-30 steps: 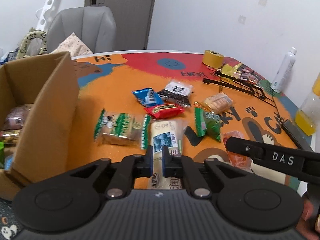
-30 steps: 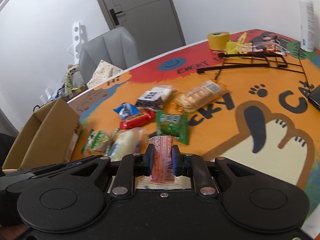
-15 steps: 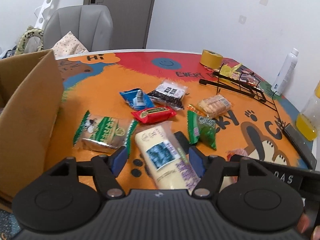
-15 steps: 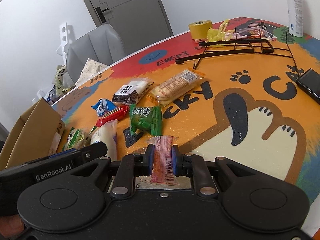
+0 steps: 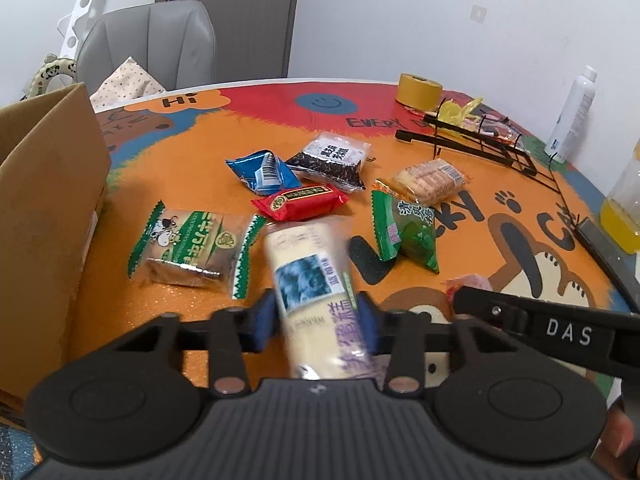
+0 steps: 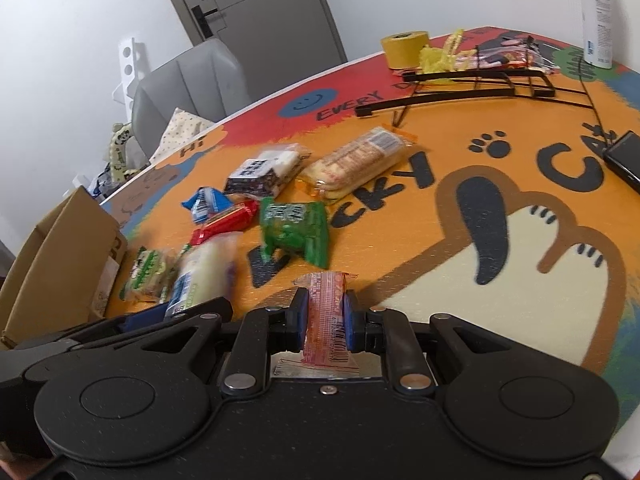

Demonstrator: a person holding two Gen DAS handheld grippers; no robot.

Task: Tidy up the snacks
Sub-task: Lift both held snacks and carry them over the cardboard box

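My left gripper (image 5: 316, 322) is closed around a long cream cake packet with a blue picture label (image 5: 310, 280); the packet is motion-blurred and its far end points toward the table. My right gripper (image 6: 324, 320) is shut on a thin orange-red snack packet (image 6: 326, 316), held upright just above the table. Loose snacks lie on the orange mat: a green-white cake pack (image 5: 188, 246), a red bar (image 5: 300, 202), a blue packet (image 5: 262, 172), a black-and-white packet (image 5: 332, 156), a green packet (image 5: 408, 228) and a biscuit pack (image 5: 428, 180). The cardboard box (image 5: 44, 200) stands at the left.
A black wire rack (image 6: 476, 84) with yellow and red packets, a yellow tape roll (image 6: 404, 46) and a white spray bottle (image 6: 596, 12) stand at the far side. A phone (image 6: 624, 158) and a yellow-liquid bottle (image 5: 624, 216) are at the right. A grey chair (image 5: 148, 44) stands behind the table.
The left gripper opened, moved right away from the box, then closed on the cream cake packet. The right gripper kept hold of its orange-red packet and shifted slightly over the table.
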